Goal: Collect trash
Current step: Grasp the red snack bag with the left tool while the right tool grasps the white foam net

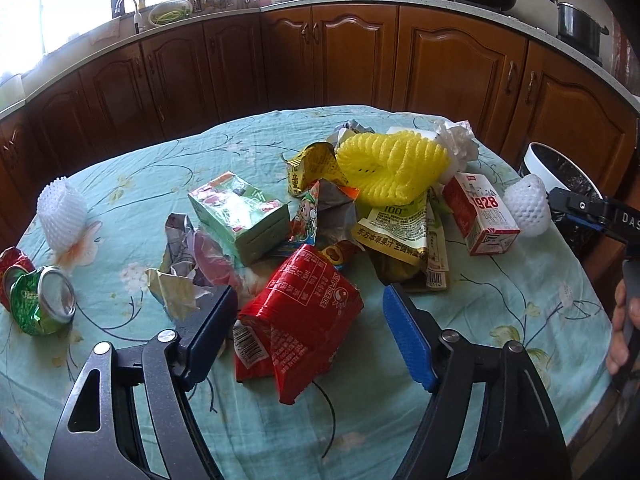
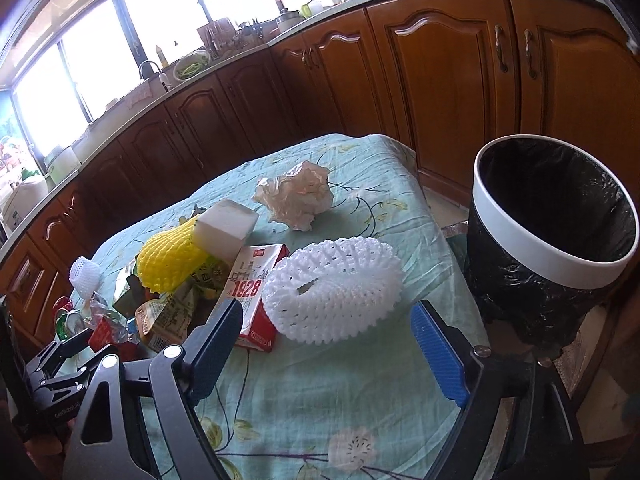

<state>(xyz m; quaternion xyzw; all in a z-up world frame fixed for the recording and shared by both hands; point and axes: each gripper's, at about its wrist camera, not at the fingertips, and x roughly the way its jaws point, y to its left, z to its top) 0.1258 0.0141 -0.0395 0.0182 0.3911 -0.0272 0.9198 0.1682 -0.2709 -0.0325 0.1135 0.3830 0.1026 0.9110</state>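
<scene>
Trash lies in a pile on a table with a green floral cloth. My left gripper is open, its fingers on either side of a red snack bag. My right gripper is open just in front of a white foam fruit net, which also shows in the left wrist view. A white-rimmed bin with a black liner stands off the table's right edge. A red and white 1928 carton lies left of the net.
A yellow foam net, a green box, crushed cans, a second white net, wrappers and crumpled plastic lie on the cloth. Brown kitchen cabinets stand behind the table.
</scene>
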